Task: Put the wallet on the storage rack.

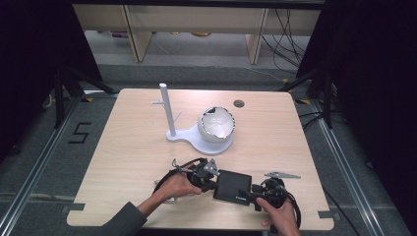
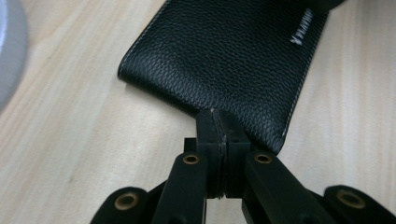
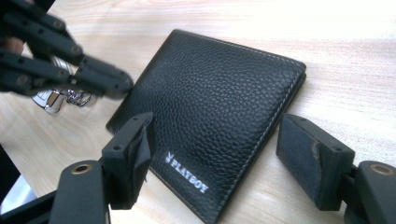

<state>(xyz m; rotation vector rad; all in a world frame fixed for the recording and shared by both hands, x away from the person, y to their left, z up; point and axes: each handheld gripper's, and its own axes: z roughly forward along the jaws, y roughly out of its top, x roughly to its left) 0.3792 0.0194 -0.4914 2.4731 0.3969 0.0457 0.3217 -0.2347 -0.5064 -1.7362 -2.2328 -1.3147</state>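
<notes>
Black leather wallet [image 1: 232,186] lying flat and folded shut on the counter [image 1: 123,162], close to the near edge and somewhat right of its middle. My left hand-held gripper [image 2: 217,122] meets the wallet from the left: its jaws are pressed together on the wallet's edge, with the leather running away from the tips in the left gripper view. From the high view my left hand [image 1: 176,185] sits just left of the wallet, cable looped above it.

My right hand-held gripper [image 3: 219,161] comes in from the wallet's right end. Its jaws stand wide, one to each side of the wallet's near corner, and neither pad presses the leather; the wallet lies between them. In the right gripper view the stamped silver lettering sits near that corner, the white stitching runs along the wallet's borders, and my left hand-held gripper appears at upper left against the wallet's far side. My right hand [image 1: 280,216] rests at the counter's near edge, toward the near right corner.

Toward the middle of the counter, well apart from the wallet, stands a white stand [image 1: 169,118] with an upright post, its base carrying a white bowl [image 1: 216,124]. A small grey three-cornered plate [image 1: 281,175] lies just right of the wallet.
</notes>
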